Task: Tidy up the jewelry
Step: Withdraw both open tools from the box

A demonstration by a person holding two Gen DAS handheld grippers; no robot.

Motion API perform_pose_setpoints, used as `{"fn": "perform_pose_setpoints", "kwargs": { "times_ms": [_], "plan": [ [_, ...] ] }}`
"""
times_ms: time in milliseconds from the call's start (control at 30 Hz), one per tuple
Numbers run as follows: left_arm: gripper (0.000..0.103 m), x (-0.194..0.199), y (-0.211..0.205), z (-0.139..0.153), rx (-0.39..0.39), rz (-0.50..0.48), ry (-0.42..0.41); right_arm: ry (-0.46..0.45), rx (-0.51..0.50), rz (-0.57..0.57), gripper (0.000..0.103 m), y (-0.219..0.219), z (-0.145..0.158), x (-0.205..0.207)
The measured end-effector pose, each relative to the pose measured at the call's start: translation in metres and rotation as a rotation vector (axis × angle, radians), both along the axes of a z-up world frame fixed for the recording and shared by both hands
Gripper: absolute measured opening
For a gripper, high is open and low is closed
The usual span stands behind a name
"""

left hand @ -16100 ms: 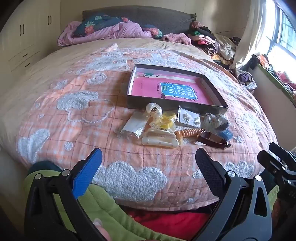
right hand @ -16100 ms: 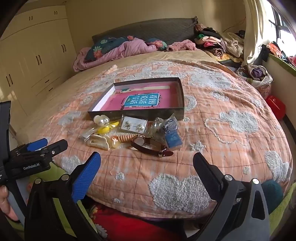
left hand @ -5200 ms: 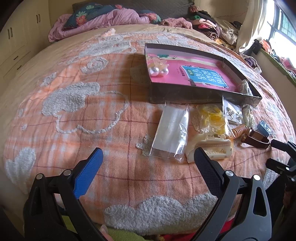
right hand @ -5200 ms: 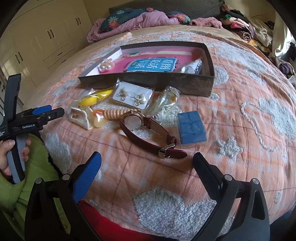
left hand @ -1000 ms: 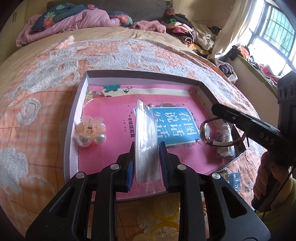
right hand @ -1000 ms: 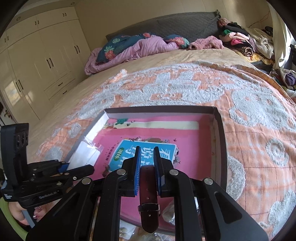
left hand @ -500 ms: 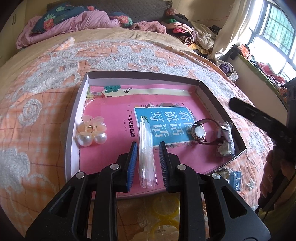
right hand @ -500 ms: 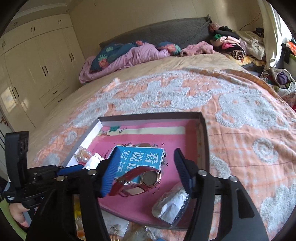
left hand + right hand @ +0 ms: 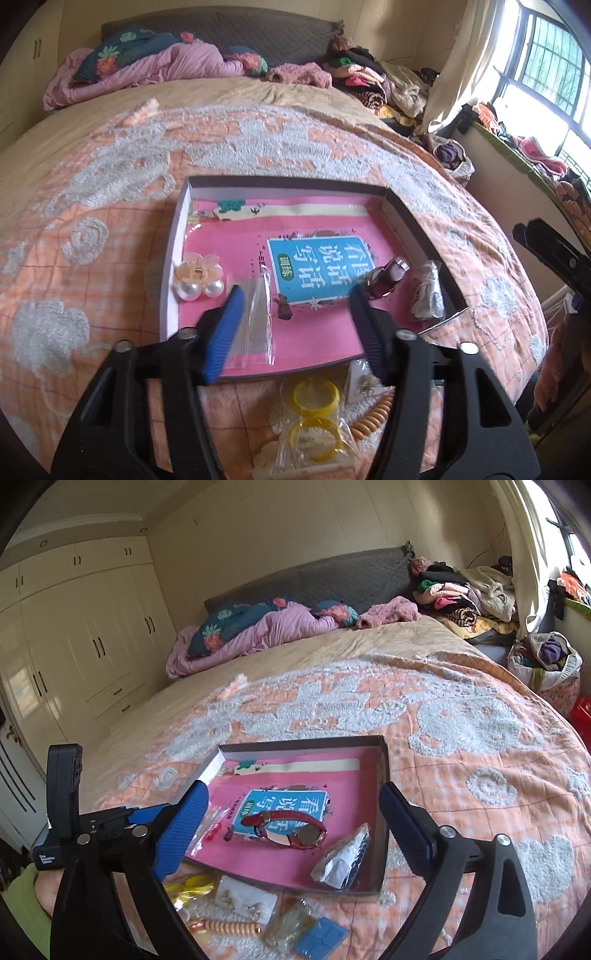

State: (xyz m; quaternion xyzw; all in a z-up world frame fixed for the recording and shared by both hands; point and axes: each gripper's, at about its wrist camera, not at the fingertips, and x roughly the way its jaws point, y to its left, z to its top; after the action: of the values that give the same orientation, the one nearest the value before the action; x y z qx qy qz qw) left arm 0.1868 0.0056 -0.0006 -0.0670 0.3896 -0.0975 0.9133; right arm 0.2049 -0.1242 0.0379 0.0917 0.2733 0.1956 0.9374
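A shallow grey box (image 9: 173, 254) with a pink book inside lies on the bed; it also shows in the right wrist view (image 9: 384, 775). In it lie a pearl hair clip (image 9: 199, 277), a clear plastic bag (image 9: 255, 325), a red-strap watch (image 9: 291, 829) and a silvery packet (image 9: 343, 856). My left gripper (image 9: 295, 332) is open and empty above the box's near edge, just over the clear bag. My right gripper (image 9: 291, 834) is open and empty above the watch. Yellow bangles (image 9: 314, 413), an orange coil tie (image 9: 229, 928), an earring card (image 9: 245, 899) and a blue packet (image 9: 321, 941) lie on the quilt in front of the box.
The peach quilt (image 9: 461, 738) covers the bed. Pillows and a purple duvet (image 9: 266, 627) lie at the headboard, clothes piles (image 9: 465, 594) at the right. A white hair claw (image 9: 295, 465) sits at the near edge. Wardrobes (image 9: 74, 638) stand left.
Both grippers have opened and pulled back. The left let go of the clear bag, which now lies flat in the box. The right let go of the watch, which now rests on the book.
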Motion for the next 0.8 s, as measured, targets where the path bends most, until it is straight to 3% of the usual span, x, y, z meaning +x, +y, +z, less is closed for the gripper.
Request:
{"fn": "perform_pose_setpoints", "kwargs": {
  "times_ms": [233, 800],
  "plan": [
    [0.085, -0.018, 0.001, 0.022, -0.007, 0.018, -0.051, -0.02, 0.012, 0.001, 0.095, -0.005, 0.011, -0.019],
    [0.09, -0.057, 0.016, 0.046, -0.021, 0.065, -0.105, -0.038, -0.015, 0.024, 0.096, -0.005, 0.019, -0.056]
  ]
}}
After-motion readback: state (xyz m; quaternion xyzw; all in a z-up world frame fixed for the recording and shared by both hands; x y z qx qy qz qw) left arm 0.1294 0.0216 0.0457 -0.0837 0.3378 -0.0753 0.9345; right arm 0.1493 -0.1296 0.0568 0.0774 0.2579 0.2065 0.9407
